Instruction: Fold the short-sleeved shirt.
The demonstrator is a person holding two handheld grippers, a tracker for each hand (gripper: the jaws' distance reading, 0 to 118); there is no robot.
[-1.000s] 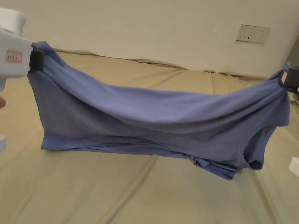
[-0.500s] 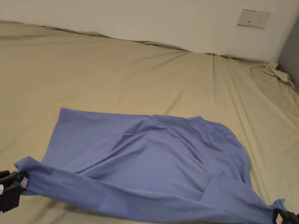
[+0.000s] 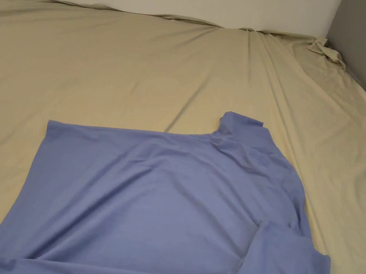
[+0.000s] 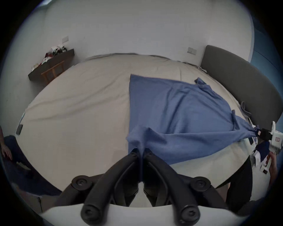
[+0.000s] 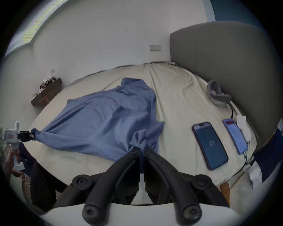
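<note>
Blue jersey bunches between the closed jaws of the left gripper (image 4: 141,152), which clamp one near corner of the short-sleeved shirt (image 3: 158,209), while the right gripper (image 5: 142,149) pinches the opposite near corner the same way. Between them the front edge runs taut along the near side of the bed (image 3: 146,61); beyond it the garment lies spread on the tan sheet, one sleeve (image 3: 241,127) poking out toward the far wall. Two phones (image 5: 209,145) rest just to the right of the shirt, beside a grey headband-like strap (image 5: 217,94) near the headboard (image 5: 222,61). Judging from the tension, an uneven release or a sideways tug could drag the cloth askew or sweep it over the phones. The near sleeve looks folded under or over itself, and its true lie is hard to make out; the head view cuts off the shirt's front corners.
</note>
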